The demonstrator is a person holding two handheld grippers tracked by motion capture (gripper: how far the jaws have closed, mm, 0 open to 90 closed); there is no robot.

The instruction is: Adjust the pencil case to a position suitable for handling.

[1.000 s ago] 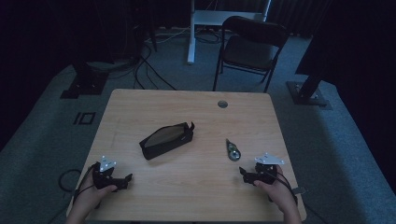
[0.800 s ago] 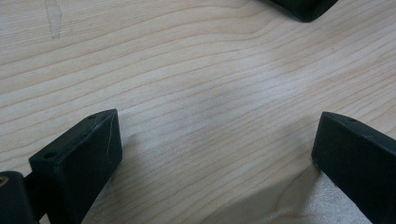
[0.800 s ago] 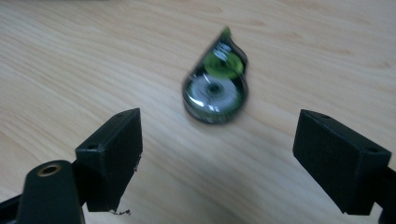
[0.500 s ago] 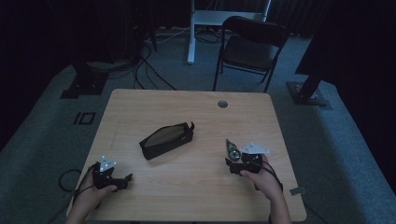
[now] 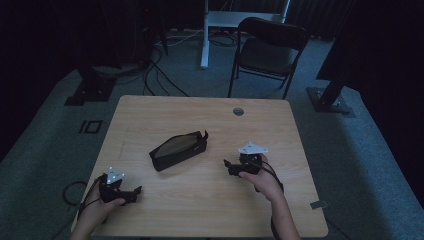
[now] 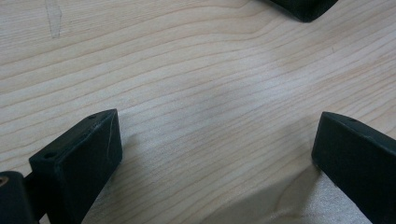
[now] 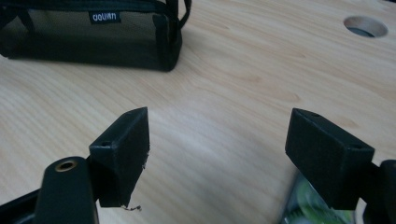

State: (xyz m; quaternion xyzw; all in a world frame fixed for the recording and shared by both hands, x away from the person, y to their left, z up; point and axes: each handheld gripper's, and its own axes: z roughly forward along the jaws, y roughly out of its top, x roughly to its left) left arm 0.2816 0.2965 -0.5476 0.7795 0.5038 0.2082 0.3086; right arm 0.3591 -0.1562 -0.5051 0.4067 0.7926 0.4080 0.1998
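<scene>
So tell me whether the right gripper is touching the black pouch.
Apart. In the right gripper view, bare table lies between the open right gripper and the black pouch; the high view shows the same gap.

On the wooden table [image 5: 200, 210] a dark pouch [image 5: 178, 149] lies slantwise near the middle. The right gripper [image 5: 229, 167] sits just right of it, jaws pointing toward the pouch, having just been closing with nothing visible between them. The left gripper [image 5: 136, 191] rests near the front left corner.
</scene>
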